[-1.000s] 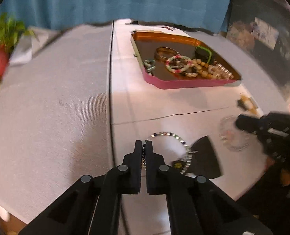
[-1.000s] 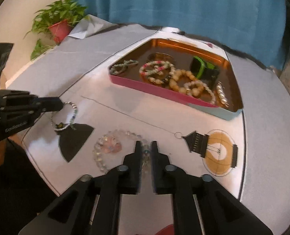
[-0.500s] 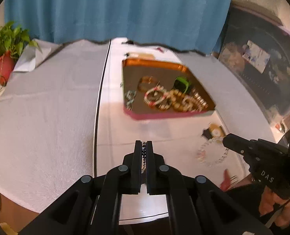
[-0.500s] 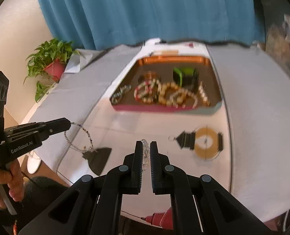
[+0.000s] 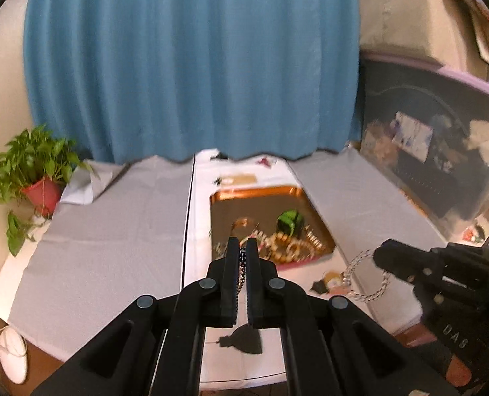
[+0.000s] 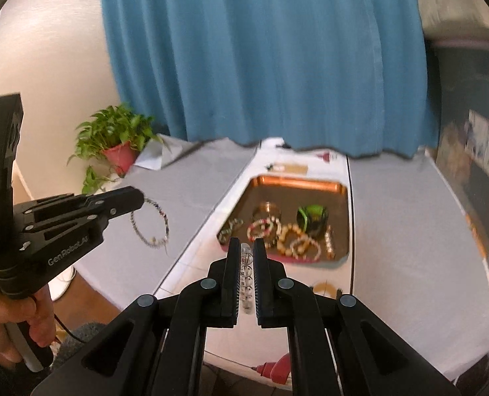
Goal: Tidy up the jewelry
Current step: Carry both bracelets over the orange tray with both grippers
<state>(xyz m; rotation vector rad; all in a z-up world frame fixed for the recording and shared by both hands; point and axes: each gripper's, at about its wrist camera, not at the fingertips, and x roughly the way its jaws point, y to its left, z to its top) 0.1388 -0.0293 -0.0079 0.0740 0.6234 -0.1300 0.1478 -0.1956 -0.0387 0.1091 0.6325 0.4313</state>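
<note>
Left wrist view: left gripper (image 5: 242, 257) was pinched tight on a thin bead chain (image 5: 242, 275), w/ the loop hanging under it.
Right wrist view: right gripper (image 6: 245, 257) was pinched narrow on a clear bead bracelet (image 6: 246, 277).
What changed: a sec ago both bracelets lay on the white mat (image 5: 198, 250) near the front edge. Now both were up in the air; the table looked far lower & the blue curtain (image 5: 191, 66) filled the top.
Chain from the other side: it swung as a round loop (image 6: 150, 222) under the left gripper's tips, off to the left, over the grey cloth.
Clear bracelet from the other side: it hung as a loop (image 5: 365, 279) at the right gripper's tip, near the right front of the mat.
Tray: the gold tray (image 6: 297, 183) sat at the far side of the mat, w/ other bracelets & a green thing (image 6: 312, 217) in it.
What it means: both pick-ups prob. worked. Next job is prob. to carry them to the tray & let go.
Watch out: loops swing, so they may catch on the tray rim.
</note>
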